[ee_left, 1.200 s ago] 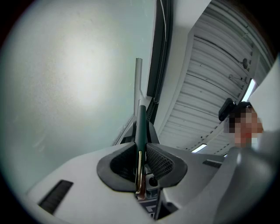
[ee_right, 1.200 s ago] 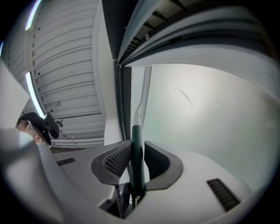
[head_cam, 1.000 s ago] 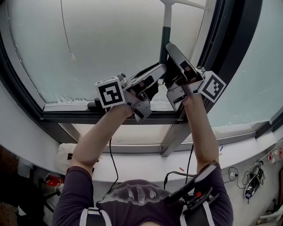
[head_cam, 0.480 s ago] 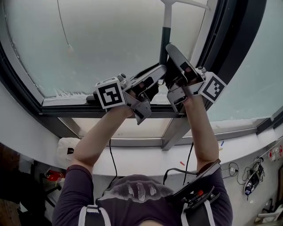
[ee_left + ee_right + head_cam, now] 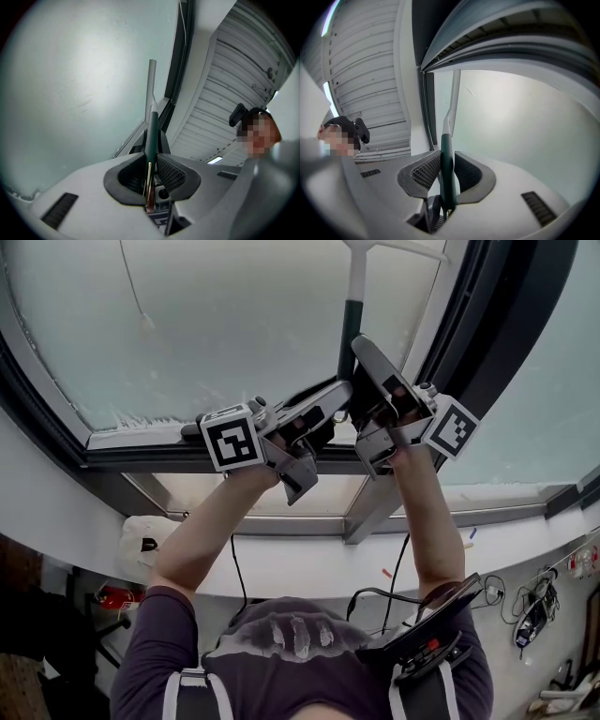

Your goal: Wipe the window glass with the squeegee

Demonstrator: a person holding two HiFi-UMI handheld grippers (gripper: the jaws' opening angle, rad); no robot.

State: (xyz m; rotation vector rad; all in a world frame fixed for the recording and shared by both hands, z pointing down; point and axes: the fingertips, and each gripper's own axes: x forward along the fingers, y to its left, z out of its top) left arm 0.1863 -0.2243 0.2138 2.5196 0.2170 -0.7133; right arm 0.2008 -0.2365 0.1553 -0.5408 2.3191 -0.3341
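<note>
Frosty-looking window glass (image 5: 234, 324) fills most of what you're facing, with a dark frame (image 5: 492, 324) running up the right side and a bottom rail (image 5: 141, 457) just under your hands. You've got the squeegee (image 5: 349, 320) by its green handle, standing up against the pane not far from that frame. Both tools are clamped on it. The left gripper (image 5: 336, 397) pinches what looks like the very bottom of the handle, and the right gripper (image 5: 360, 345) bites just above it, pads pressed on the green part in both gripper views.

Stuff I'd watch out for:

- Both grips sit low on a long, skinny stick and right next to each other, so the blade end has loads of leverage on you. If it drags on the glass, the handle could twist or slide between the pads and you'd get streaks.
- The blade is cut off at the top of the head view, so you can't see whether the rubber sits flat. Tilt your wrists a little and one corner probably lifts.
- That rail is close below your hands. On a downward pull, I reckon they'd knock it before the blade gets to the bottom edge.
- Drift right and the head catches the frame.
- A thin cord (image 5: 134, 292) hangs over the pane on the left, and it could snag if you work across that way
</note>
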